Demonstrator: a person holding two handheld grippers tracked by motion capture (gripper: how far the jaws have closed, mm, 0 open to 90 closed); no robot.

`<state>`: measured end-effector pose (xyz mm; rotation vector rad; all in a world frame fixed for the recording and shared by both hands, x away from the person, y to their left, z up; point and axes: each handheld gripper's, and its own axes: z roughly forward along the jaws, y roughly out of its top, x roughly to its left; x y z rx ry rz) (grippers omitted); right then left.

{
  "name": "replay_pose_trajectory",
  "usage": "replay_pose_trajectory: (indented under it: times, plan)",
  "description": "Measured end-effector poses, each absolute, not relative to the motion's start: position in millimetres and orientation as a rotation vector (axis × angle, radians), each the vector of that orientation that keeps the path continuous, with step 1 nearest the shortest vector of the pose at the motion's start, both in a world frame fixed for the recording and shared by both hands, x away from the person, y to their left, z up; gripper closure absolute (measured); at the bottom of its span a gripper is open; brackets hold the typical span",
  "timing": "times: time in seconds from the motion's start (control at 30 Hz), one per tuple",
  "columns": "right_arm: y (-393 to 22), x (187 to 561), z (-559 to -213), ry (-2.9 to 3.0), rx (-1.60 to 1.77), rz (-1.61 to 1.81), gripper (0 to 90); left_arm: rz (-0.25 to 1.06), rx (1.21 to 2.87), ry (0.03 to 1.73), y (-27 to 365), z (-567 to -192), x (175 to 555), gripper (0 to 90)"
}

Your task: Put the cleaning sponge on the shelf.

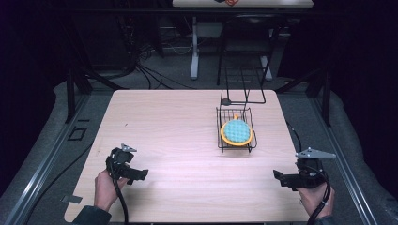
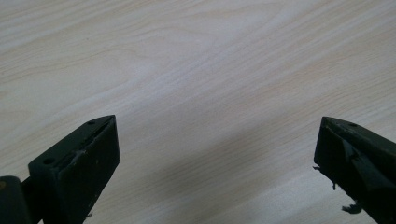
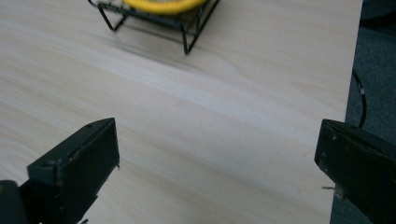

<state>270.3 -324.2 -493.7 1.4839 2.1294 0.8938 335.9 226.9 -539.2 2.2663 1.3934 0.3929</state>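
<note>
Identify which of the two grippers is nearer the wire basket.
The right gripper: its own view catches the wire basket and yellow plate; the left gripper faces bare table.

Light wood table [image 1: 178, 140], pale grain, pretty bare over most of it. Grey carpet floor [image 1: 305, 117] all around it, with a bunch of black cables [image 1: 150, 75] snaking behind the far edge. A metal rail [image 1: 42, 173] runs along the left side. Another table [image 1: 281, 3] sits way at the back on a white leg [image 1: 194, 51].
</note>
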Motion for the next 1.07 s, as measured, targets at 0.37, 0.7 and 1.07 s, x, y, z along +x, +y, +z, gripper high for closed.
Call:
replay_pose_trajectory:
  times: [0.37, 0.7, 1.07]
  plan:
    - [-337, 276, -527, 2.167, 1.582, 0.803, 0.0, 0.387, 2.286, 1.390, 226, -542, 337, 0.2]
    - [-340, 279, -531, 2.191, 1.588, 0.776, 0.0, 0.378, 2.308, 1.394, 226, -543, 338, 0.2]
    - [-343, 278, -529, 2.189, 1.590, 0.764, 0.0, 0.377, 2.311, 1.399, 226, -544, 339, 0.2]
